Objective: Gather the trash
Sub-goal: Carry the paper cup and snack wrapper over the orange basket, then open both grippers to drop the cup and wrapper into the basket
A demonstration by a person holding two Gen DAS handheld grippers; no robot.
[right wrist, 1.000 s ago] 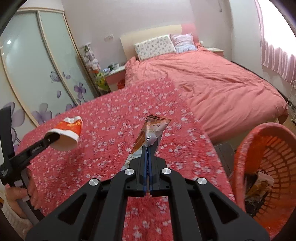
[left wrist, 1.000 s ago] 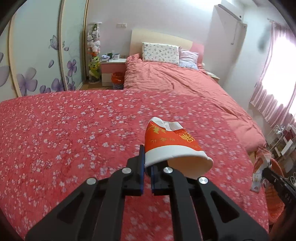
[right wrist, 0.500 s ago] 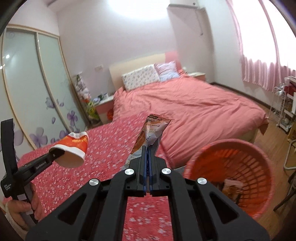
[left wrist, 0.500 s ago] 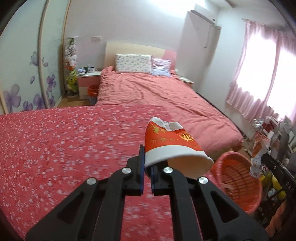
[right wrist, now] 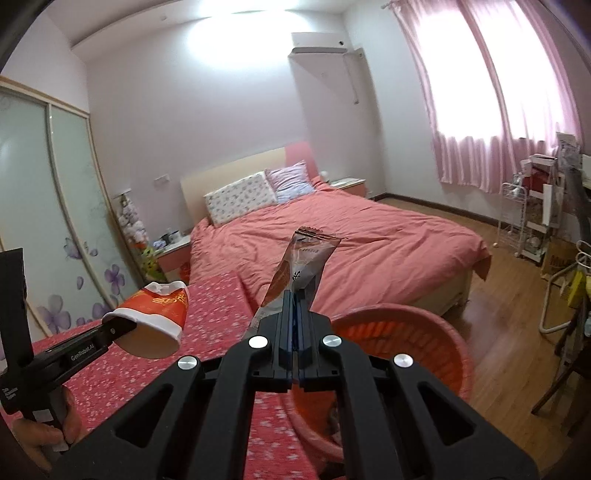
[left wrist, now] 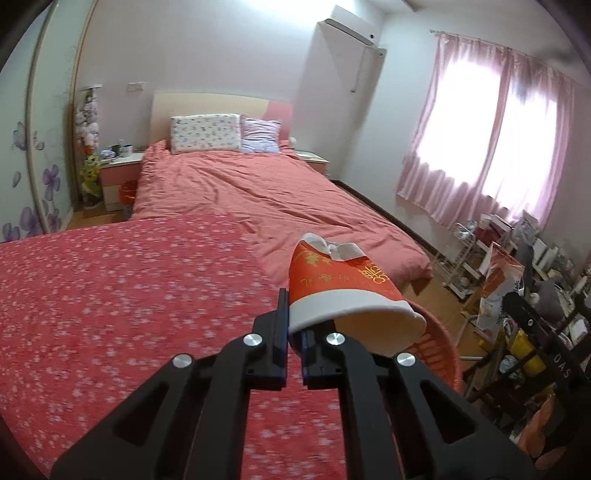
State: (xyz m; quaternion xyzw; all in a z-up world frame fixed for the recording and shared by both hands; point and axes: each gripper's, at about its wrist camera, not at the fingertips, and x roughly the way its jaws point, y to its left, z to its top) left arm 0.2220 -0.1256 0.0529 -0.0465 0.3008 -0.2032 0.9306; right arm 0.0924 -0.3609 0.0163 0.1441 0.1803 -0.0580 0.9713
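Counts: 2 grippers, left (left wrist: 293,332) and right (right wrist: 295,325). 1 cup (left wrist: 343,291), 1 wrapper (right wrist: 299,266), 1 basket (right wrist: 406,328). 1 bed (left wrist: 258,192), 2 pillows (left wrist: 205,133) (left wrist: 260,136), 2 nightstands (left wrist: 118,173) (left wrist: 314,159), 1 AC unit (left wrist: 351,27).

Crushed red paper cup (left wrist: 343,291) and snack wrapper (right wrist: 301,266) held above orange basket (right wrist: 436,332)

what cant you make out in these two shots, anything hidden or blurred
- Orange basket contents: right wrist view, hidden by the right gripper.
- Basket in left wrist view: mostly behind the paper cup and left gripper.
- Snack wrapper print: too small.
- Floral cover: motion-blurred.
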